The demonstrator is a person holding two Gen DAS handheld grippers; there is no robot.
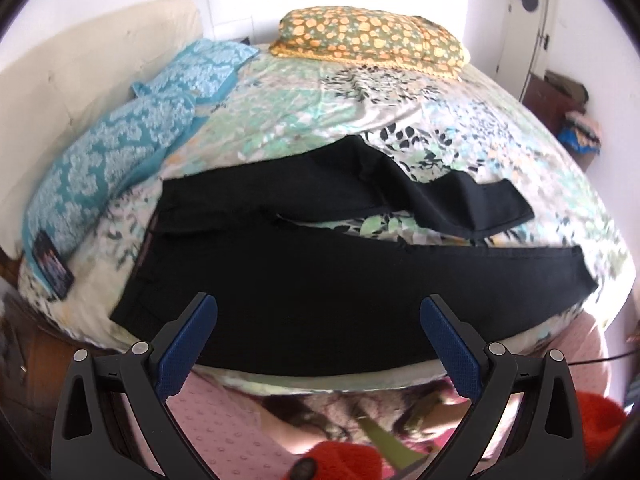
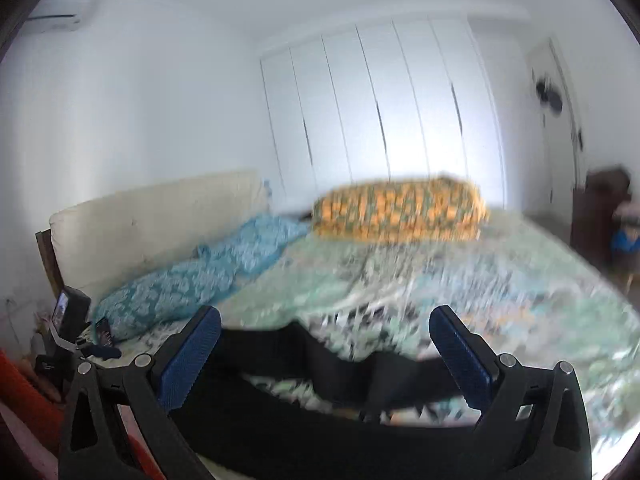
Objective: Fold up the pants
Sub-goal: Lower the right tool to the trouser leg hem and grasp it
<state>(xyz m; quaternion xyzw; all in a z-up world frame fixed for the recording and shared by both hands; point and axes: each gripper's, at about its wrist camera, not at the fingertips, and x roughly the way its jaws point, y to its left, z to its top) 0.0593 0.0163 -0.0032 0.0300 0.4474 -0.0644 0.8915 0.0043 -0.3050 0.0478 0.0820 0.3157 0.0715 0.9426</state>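
Observation:
Black pants lie spread on the bed, waistband at the left, both legs running right. The far leg is crumpled and bent. The near leg lies flat along the bed's front edge. My left gripper is open and empty, above the near edge of the pants. My right gripper is open and empty, held over the pants; that view is blurred.
The bed has a floral sheet. A blue patterned pillow lies at the left, an orange-spotted pillow at the back. A cream headboard stands left. A phone lies on the bed's left. A dark cabinet stands right.

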